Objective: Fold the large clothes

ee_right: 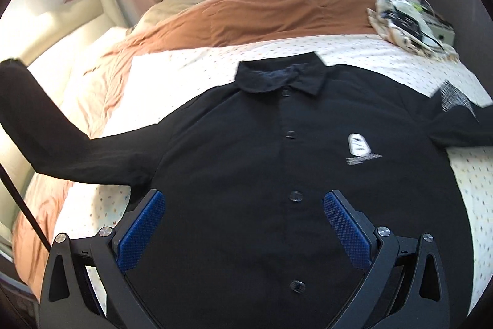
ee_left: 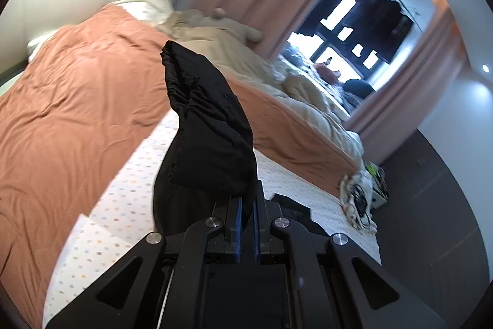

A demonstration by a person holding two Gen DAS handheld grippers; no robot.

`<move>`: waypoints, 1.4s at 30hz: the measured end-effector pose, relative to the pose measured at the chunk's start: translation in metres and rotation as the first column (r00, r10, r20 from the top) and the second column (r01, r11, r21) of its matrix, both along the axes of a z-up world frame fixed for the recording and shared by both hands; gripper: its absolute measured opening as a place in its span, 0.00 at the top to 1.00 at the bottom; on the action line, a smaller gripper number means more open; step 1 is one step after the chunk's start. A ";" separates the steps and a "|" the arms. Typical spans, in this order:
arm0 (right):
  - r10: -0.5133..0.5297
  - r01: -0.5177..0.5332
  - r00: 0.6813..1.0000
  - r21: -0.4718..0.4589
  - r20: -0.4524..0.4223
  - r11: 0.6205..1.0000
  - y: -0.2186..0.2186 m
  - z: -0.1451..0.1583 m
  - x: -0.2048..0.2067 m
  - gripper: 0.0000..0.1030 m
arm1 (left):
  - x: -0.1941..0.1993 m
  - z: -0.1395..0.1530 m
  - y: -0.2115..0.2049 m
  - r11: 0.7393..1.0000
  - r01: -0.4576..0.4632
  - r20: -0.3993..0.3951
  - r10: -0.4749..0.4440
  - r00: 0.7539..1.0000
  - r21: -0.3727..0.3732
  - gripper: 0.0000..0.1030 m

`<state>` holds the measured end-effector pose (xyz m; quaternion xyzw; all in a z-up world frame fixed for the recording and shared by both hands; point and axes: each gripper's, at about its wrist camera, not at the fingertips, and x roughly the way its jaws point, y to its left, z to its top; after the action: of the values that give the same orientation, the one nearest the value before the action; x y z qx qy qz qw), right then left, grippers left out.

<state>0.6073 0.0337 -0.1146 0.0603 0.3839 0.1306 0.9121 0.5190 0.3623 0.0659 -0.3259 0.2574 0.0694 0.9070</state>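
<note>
The left gripper (ee_left: 246,205) is clamped on a sleeve (ee_left: 206,119) of the black shirt (ee_right: 277,162), which is held up ahead of it; the pinched fabric edge is hidden between the blue pads. The shirt is spread buttoned-up on the dotted sheet (ee_right: 385,48), directly below and ahead of the right gripper (ee_right: 243,205), whose jaws are spread wide with nothing gripped. The hem is cut off behind that gripper, and the far sleeve is blurred.

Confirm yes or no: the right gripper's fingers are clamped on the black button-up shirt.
No: the right gripper has its blue-padded fingers spread wide above the black button-up shirt, gripping nothing.
</note>
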 end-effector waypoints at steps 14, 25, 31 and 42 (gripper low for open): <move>-0.170 0.172 0.985 0.166 -0.027 0.971 -0.104 -0.014 0.013 0.00 | 0.082 0.015 -0.131 0.971 0.234 -0.034 -0.233 0.972 0.040 0.93; -0.303 0.325 0.946 0.350 -0.118 0.879 -0.190 -0.032 0.038 0.00 | 0.148 -0.025 -0.224 0.921 0.391 -0.076 -0.389 0.918 0.002 0.93; -0.365 0.400 0.917 0.418 -0.163 0.816 -0.217 -0.045 0.035 0.00 | 0.174 -0.069 -0.259 0.896 0.440 -0.107 -0.444 0.889 -0.063 0.93; -0.364 0.409 0.912 0.455 -0.188 0.791 -0.221 -0.046 0.040 0.00 | 0.182 -0.128 -0.266 0.868 0.446 -0.170 -0.484 0.858 -0.219 0.35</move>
<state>0.6470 -0.1872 -0.1602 0.3699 0.3591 0.0305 0.8563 0.7006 0.0968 -0.0626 -0.3212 0.4323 -0.1393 0.8310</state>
